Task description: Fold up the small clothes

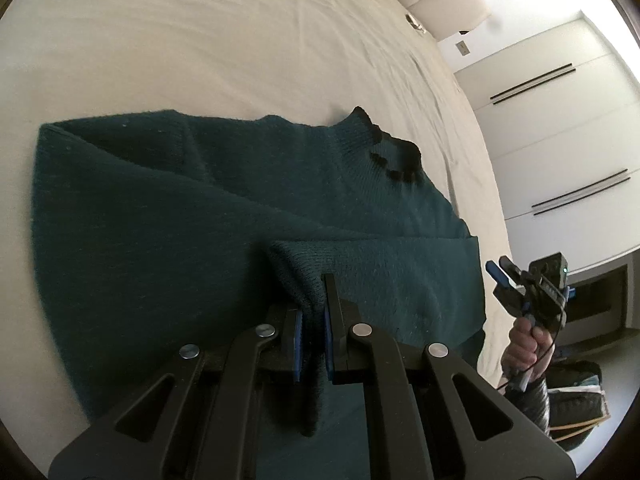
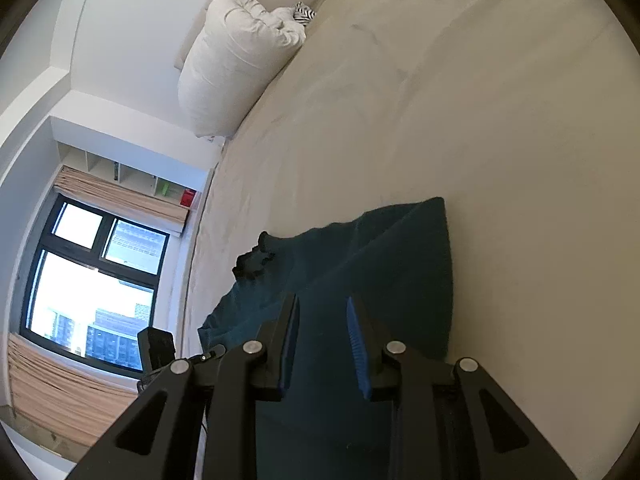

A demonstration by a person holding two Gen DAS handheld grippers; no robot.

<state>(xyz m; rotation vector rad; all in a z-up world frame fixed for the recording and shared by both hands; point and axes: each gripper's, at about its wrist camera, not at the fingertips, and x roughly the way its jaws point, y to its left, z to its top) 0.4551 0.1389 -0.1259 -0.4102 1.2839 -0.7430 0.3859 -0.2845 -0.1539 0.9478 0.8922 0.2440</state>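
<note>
A dark teal knitted sweater point(image 1: 160, 220) lies spread on the cream bed sheet point(image 1: 200, 40), its black collar point(image 1: 396, 160) toward the far right. My left gripper point(image 1: 314, 304) is shut on a raised fold of the sweater's near edge, and the cloth hangs down between the blue pads. In the left wrist view my right gripper point(image 1: 498, 270) is in a hand off the bed's right edge, in the air and empty. In the right wrist view the right gripper point(image 2: 323, 304) stands open above the sweater point(image 2: 400, 260), with nothing pinched between its fingers. The collar point(image 2: 252, 260) lies to its left.
The sheet point(image 2: 480, 120) stretches bare beyond the sweater. A white pillow point(image 2: 236, 64) leans at the head of the bed. A window point(image 2: 92, 292) with blinds is on one side. White wardrobe doors point(image 1: 560, 140) stand past the other edge.
</note>
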